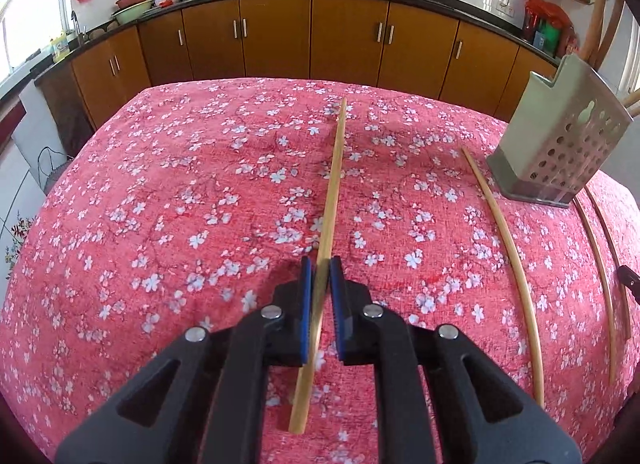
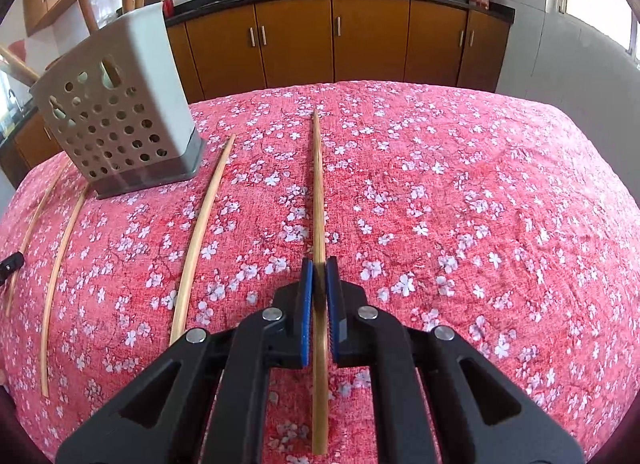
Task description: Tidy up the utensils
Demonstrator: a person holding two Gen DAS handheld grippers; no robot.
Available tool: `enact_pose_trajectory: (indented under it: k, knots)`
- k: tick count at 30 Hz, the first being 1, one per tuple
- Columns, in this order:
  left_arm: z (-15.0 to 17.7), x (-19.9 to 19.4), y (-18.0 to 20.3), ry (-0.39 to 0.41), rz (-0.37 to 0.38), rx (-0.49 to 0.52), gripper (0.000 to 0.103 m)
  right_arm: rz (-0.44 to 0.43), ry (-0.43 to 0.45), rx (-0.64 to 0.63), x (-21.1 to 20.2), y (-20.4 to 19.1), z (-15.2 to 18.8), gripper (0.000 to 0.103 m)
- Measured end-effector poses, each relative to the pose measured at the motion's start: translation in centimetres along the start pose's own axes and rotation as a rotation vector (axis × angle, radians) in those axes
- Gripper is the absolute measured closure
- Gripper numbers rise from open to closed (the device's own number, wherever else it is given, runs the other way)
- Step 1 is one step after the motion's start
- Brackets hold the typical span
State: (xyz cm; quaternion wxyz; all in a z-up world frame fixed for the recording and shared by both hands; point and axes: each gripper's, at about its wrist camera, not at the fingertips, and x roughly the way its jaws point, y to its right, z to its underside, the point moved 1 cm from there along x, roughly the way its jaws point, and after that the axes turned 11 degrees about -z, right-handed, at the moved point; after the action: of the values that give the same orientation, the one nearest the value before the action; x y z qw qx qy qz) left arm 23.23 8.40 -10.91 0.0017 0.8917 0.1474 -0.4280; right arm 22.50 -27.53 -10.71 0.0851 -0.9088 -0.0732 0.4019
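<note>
Chopsticks (image 1: pixel 334 184) of pale bamboo are what I am sorting: one runs straight ahead between the blue pads of my left gripper (image 1: pixel 321 264), and a second chopstick (image 2: pixel 319 192) runs the same way through my right gripper (image 2: pixel 319 264). Both tools look clenched on their sticks, pads pressed to either side of the shaft. Whether the sticks are lifted off the floral tablecloth (image 1: pixel 160 204) or lie on it I cannot say for sure, since the fisheye flattens the height.

I judge this to be the pick-up step, with both sticks gripped and none of the loose ones yet delivered. The perforated holder (image 2: pixel 120 120) stands ahead and to the left of my right tool, ahead and far to the right of my left one, with several sticks already upright inside it. The next move calls for raising each stick, tipping it toward vertical and dropping it through the holder's open top without knocking the holder over.

Three more loose chopsticks (image 1: pixel 508 264) lie on the cloth between my two tools, the outer two reaching to the holder's base. Each is slim, plain and tapered, and appears bowed only through the lens.
</note>
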Motion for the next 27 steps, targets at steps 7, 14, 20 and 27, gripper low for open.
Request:
enact_pose_trajectory:
  k: [7,14,20,27]
  knots:
    - [0.07,-0.14,-0.13,0.0,-0.003,0.002,0.09,0.001,0.001,0.005,-0.15,-0.17,0.2,0.095]
    - [-0.02,-0.05,-0.22,0.0,-0.002,0.001,0.09,0.0,0.001,0.006,-0.23,-0.11,0.22,0.095]
    - [-0.08,-0.01,-0.36,-0.001,0.0,-0.001,0.09,0.0,0.001,0.006,-0.23,-0.09,0.17,0.095]
    - [-0.06,-0.02,-0.28,-0.001,0.0,0.0,0.09,0.0,0.001,0.006,-0.16,-0.12,0.12,0.095]
